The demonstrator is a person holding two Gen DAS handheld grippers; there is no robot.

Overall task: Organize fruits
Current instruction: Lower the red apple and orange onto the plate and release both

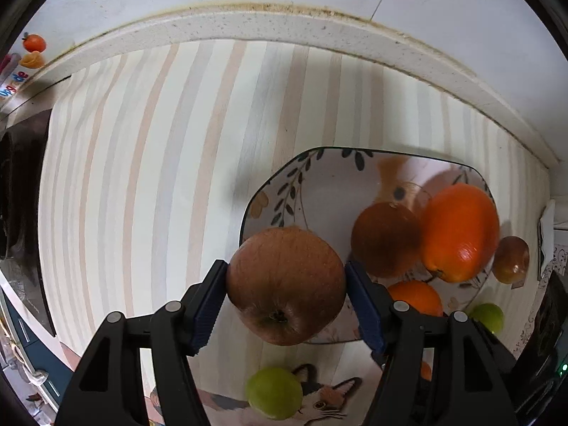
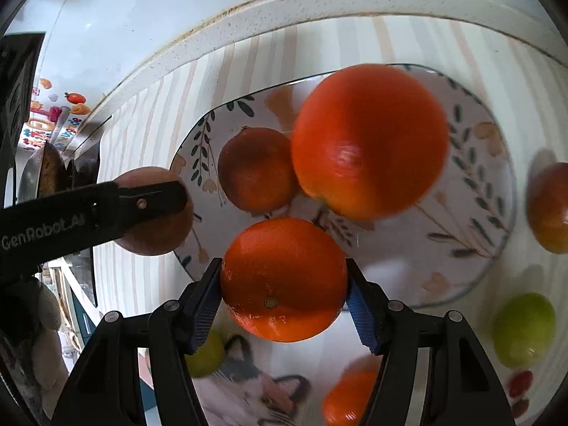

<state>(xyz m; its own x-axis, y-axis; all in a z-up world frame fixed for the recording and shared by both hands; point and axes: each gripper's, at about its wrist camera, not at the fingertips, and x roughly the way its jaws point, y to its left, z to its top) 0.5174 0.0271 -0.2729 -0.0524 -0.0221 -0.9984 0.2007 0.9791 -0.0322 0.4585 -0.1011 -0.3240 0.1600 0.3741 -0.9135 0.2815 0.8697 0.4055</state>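
Observation:
My left gripper [image 1: 286,285] is shut on a red-brown apple [image 1: 286,284], held above the left edge of the leaf-patterned plate [image 1: 319,177]. My right gripper [image 2: 284,280] is shut on an orange [image 2: 284,278], held over the plate's near edge [image 2: 461,284]. On the plate lie a large orange [image 2: 369,140] and a smaller dark orange [image 2: 257,168]. The left gripper and its apple [image 2: 156,230] show at the left of the right wrist view. The held orange also shows in the left wrist view [image 1: 415,296].
Off the plate on the striped tablecloth [image 1: 159,177] lie a red apple [image 2: 550,207], a green fruit [image 2: 523,328], another green fruit [image 1: 275,392] and one more orange [image 2: 349,397]. A raised counter edge [image 1: 284,21] runs along the back. A stove [image 1: 21,184] is at left.

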